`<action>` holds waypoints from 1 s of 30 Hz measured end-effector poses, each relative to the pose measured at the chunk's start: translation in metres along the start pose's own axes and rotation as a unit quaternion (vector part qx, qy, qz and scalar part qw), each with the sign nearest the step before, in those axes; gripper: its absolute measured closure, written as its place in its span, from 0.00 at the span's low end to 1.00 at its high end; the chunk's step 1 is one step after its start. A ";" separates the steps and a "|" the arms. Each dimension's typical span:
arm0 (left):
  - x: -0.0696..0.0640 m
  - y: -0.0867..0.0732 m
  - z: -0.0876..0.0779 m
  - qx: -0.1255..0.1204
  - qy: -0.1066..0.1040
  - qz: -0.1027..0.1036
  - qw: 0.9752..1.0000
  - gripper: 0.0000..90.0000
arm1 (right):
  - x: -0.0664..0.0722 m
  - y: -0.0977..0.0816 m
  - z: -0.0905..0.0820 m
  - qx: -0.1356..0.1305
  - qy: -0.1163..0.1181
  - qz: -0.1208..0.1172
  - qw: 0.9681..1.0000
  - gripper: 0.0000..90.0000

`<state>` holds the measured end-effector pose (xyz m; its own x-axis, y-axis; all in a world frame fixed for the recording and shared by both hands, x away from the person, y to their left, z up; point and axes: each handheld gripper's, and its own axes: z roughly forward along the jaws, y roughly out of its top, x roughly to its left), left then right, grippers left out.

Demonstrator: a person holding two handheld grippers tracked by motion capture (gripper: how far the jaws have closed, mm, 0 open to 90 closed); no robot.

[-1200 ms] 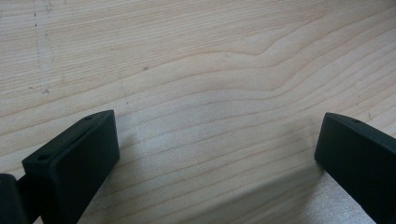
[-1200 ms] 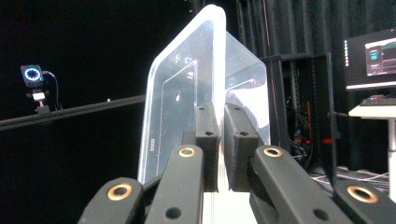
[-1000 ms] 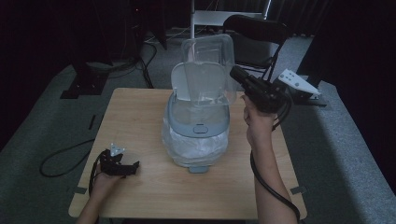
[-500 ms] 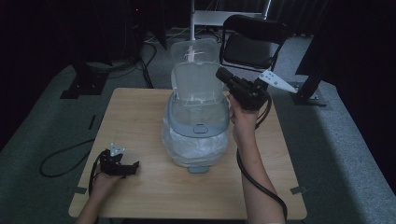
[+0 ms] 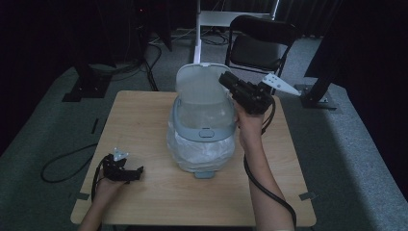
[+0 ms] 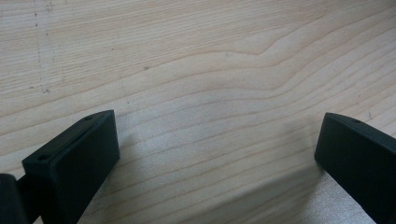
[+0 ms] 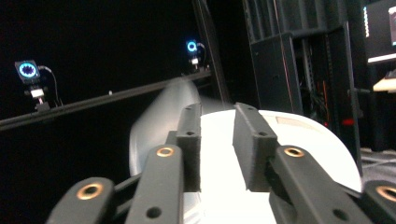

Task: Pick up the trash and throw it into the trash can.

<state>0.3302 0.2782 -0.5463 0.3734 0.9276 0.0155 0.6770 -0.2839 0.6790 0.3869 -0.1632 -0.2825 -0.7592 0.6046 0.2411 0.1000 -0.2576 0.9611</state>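
A grey-blue bin [image 5: 204, 126], lined with a crinkled clear bag [image 5: 199, 151], stands mid-table with its pale lid [image 5: 197, 86] raised upright. My right gripper [image 5: 225, 78] is held at the lid's upper right edge. In the right gripper view its jaws [image 7: 217, 140] stand a narrow gap apart, having just been opening. The white lid [image 7: 303, 140] lies behind them and nothing is pinched. My left gripper [image 5: 138, 172] rests on the table's front left. Its jaws [image 6: 219, 135] are wide open over bare wood.
The wooden table [image 5: 144, 110] has free surface on both sides of the bin. Behind it stand a black folding chair [image 5: 260, 43] and a white stand post [image 5: 197, 29]. A cable [image 5: 62, 163] loops on the floor at the left.
My right hand has moved left and down, from beside the bin to the lid's upper right edge. The left hand has stayed put.
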 end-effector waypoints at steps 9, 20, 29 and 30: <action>0.000 0.000 0.000 0.000 0.000 -0.001 1.000 0.01 | 0.001 0.000 -0.002 0.020 0.001 -0.001 1.000 0.55; 0.000 0.000 0.000 0.000 0.001 -0.001 1.000 0.01 | -0.010 -0.006 -0.009 0.065 0.000 0.013 0.998 0.14; 0.000 0.000 0.000 0.000 0.002 -0.002 1.000 0.01 | -0.025 -0.011 -0.024 0.091 -0.043 0.015 0.995 0.16; 0.000 0.000 0.000 -0.001 0.002 -0.002 1.000 0.01 | -0.028 -0.012 -0.028 0.094 -0.054 0.009 0.994 0.17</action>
<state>0.3302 0.2782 -0.5464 0.3681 0.9297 0.0144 0.6779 -0.2790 0.6801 0.3887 -0.1980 -0.3046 -0.6834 0.6815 0.2618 0.2395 -0.1294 0.9622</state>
